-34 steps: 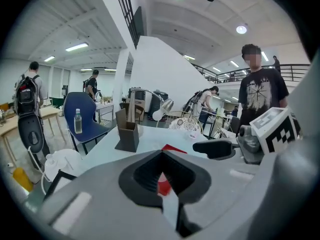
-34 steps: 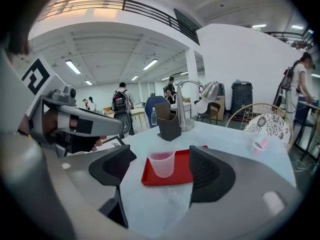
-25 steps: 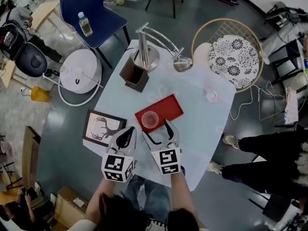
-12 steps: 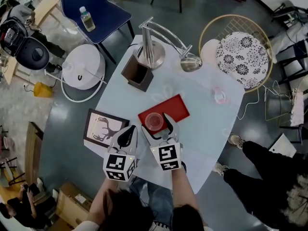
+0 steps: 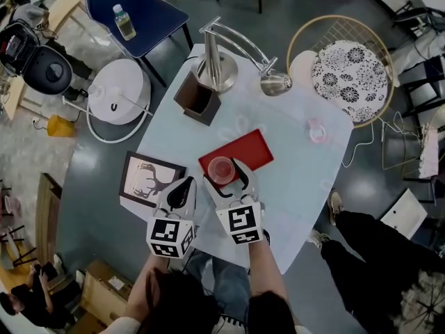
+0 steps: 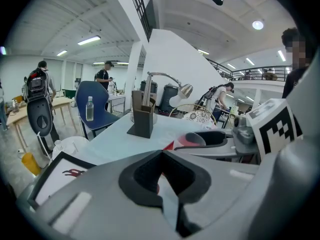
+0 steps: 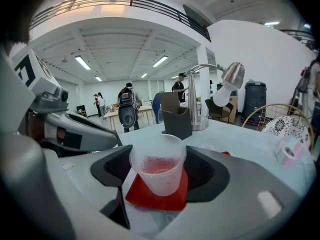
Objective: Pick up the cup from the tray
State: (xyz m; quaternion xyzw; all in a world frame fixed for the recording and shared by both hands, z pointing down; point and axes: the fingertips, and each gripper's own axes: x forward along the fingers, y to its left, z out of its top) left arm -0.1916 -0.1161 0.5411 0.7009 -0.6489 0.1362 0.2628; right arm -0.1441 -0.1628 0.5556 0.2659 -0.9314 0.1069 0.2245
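Right fingers [image 7: 210,174] closing around cup [image 7: 159,169]

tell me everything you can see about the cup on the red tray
The cup is a small tumbler of clear plastic, wider at the rim than at the base, and it stands upright. Its pink tint is probably the red tray showing through; it looks empty. It stands on the tray's near end. The right gripper has its jaws on either side of it; they have just been closing, and no firm press shows yet.
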